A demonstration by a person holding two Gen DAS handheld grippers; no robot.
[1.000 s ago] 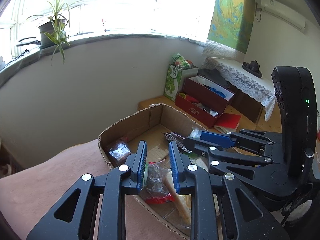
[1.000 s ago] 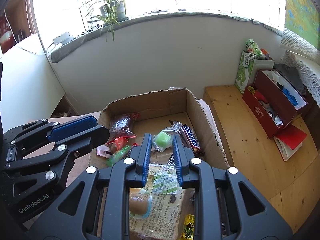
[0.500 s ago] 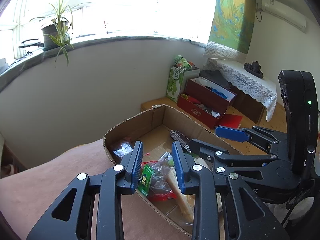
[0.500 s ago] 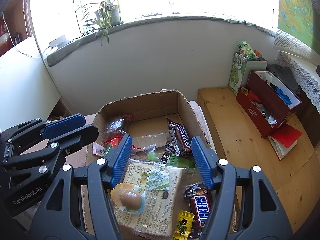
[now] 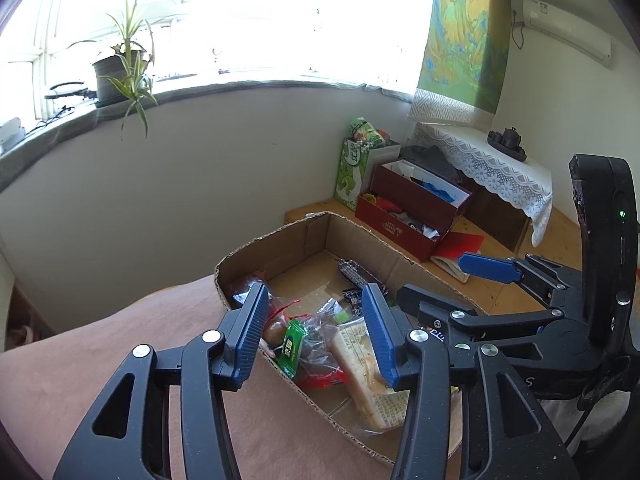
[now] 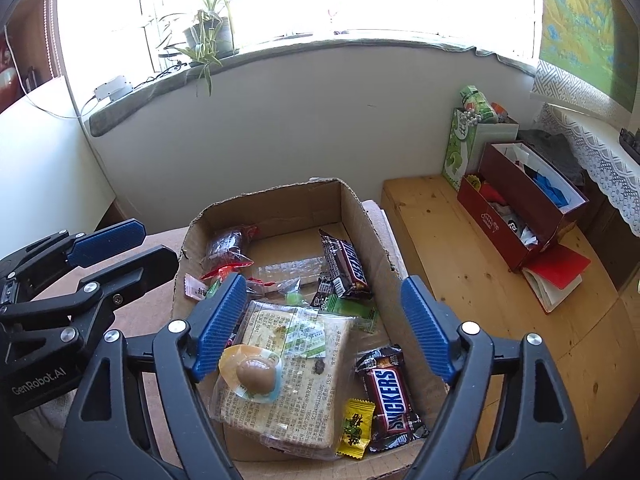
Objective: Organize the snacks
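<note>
Both claws just opening, nothing gripped, above cardboard box (image 6: 362,216); only right wrist view shows Snickers bar (image 6: 390,398), left shows air conditioner (image 5: 568,26).

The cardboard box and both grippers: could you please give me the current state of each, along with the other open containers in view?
cardboard box: open-topped, snacks lying loose inside.
left gripper: open above the box, jaws have just been opening, nothing gripped.
right gripper: wide open above the box, jaws have just been opening, nothing gripped.
red box: open, filled with items.
bread pack: lying flat, sealed.
</note>
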